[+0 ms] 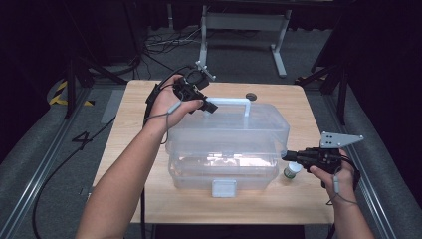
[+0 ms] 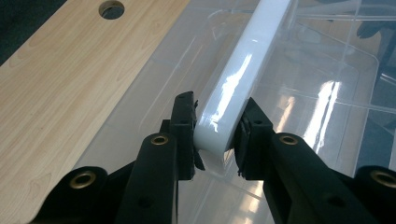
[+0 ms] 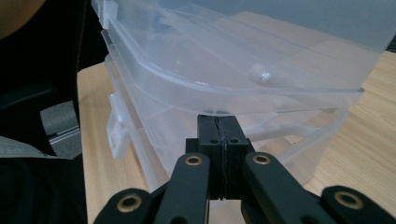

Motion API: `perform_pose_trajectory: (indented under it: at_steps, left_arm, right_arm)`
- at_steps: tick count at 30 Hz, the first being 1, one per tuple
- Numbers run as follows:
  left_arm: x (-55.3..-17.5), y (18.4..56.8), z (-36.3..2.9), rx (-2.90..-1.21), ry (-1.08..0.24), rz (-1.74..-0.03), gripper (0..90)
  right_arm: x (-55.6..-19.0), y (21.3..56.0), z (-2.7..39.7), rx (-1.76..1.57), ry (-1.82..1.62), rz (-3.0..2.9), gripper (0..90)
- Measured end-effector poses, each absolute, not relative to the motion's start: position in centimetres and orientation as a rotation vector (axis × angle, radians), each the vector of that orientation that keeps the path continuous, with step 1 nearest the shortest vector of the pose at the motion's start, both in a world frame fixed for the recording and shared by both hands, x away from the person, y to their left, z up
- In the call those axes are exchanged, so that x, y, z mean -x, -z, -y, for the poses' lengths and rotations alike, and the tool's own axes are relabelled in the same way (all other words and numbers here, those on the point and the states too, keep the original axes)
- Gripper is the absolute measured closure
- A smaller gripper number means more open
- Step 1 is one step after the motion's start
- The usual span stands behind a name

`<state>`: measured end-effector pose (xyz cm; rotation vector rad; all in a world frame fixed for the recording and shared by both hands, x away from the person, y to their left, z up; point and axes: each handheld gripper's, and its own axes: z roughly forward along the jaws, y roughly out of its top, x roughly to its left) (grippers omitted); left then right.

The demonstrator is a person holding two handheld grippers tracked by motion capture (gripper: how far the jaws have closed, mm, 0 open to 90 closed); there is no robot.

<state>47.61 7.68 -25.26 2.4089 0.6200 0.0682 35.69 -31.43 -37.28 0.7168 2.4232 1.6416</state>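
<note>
Clear plastic box [image 1: 226, 149]: my left gripper [image 2: 217, 135] clamped white handle [image 2: 243, 74], long axis running away along lid. Right gripper [image 3: 223, 140], clenched empty, tips under box's right lid edge.

Both grippers [image 1: 205, 103] [image 1: 287, 156] black w/ brass-ringed screw holes, thin grey cables, right topped by grey 3-cornered plate [image 1: 340, 140].

Bright overhead light, glare streaks on the white handle [image 2: 243, 74], dark soft surroundings.

High cam looks fwd and down over my table [image 1: 149, 199]. My gripper cams sit v. close; all share the clear box [image 1: 229, 134].
</note>
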Motion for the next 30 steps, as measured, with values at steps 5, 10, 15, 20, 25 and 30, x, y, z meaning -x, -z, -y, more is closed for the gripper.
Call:
perform_pose_trajectory:
  at_steps: [5,10,15,20,25,30]
  left_arm:
    - [-47.0,24.8,-8.6,-2.303,-0.108,-0.598,50.3]
    - [-46.2,24.1,-9.6,-2.267,-0.126,-0.589,45.5]
    - [-45.1,23.3,-10.9,-2.189,-0.169,-0.578,48.7]
    - [-43.9,22.9,-12.6,-2.095,-0.211,-0.571,57.9]
    - [-42.7,22.7,-14.0,-2.061,-0.219,-0.596,63.7]
    - [-41.6,22.5,-15.2,-2.026,-0.225,-0.612,66.6]
  right_arm:
    - [-35.6,37.1,31.4,-0.718,-1.629,-2.415,90.0]
    - [-35.7,36.8,31.4,-0.712,-1.638,-2.401,90.0]
    - [-35.9,36.5,31.4,-0.705,-1.638,-2.395,90.0]
    - [-36.0,36.2,31.4,-0.702,-1.645,-2.375,90.0]
    - [-36.3,35.8,31.3,-0.701,-1.646,-2.361,90.0]
    - [-36.6,35.4,31.3,-0.701,-1.643,-2.344,90.0]
